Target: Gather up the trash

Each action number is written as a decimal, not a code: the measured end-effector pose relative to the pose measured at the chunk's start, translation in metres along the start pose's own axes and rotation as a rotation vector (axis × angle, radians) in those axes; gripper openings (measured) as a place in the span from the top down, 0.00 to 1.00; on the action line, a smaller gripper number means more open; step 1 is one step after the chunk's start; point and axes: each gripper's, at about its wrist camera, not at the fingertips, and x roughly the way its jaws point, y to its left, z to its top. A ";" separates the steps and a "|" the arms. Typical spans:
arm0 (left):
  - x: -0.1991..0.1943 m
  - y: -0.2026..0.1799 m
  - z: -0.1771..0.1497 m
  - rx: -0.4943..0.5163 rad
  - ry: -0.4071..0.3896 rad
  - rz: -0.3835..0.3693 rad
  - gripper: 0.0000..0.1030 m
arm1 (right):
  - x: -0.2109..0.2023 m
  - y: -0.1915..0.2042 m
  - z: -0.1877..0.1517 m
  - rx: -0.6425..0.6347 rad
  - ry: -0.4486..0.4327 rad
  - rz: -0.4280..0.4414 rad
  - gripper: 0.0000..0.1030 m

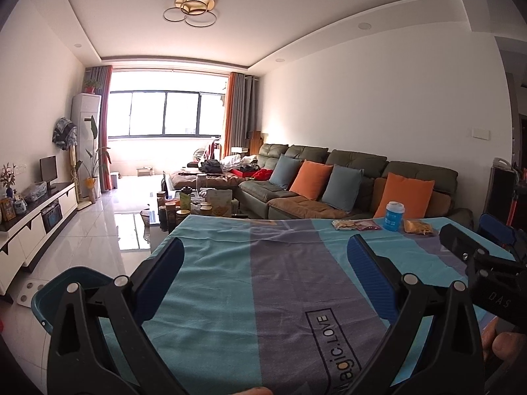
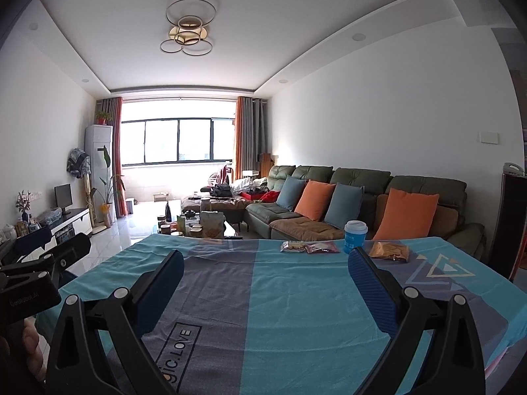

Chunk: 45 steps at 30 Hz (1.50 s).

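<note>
Trash lies along the far edge of the table with the teal and purple cloth [image 1: 263, 279]: a blue paper cup with a white lid [image 1: 394, 215] [image 2: 355, 236], a clear snack wrapper [image 1: 344, 224] [image 2: 293, 246], a dark red wrapper [image 1: 369, 225] [image 2: 322, 248] and a yellow-orange packet [image 1: 417, 227] [image 2: 389, 250]. My left gripper [image 1: 265, 250] is open over the near half of the cloth, holding nothing. My right gripper [image 2: 266, 261] is open too, empty, well short of the trash. A teal bin [image 1: 66, 291] stands off the table's left side.
Beyond the table stands a coffee table [image 2: 197, 225] crowded with jars and bags. A green sofa with orange and blue cushions [image 2: 346, 204] runs along the right wall. A TV cabinet [image 1: 39, 217] lines the left wall, with tiled floor [image 1: 125, 223] between.
</note>
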 end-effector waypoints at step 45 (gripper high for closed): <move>-0.003 0.011 -0.002 -0.022 0.001 0.045 0.05 | -0.006 0.001 -0.008 -0.003 0.019 -0.023 0.07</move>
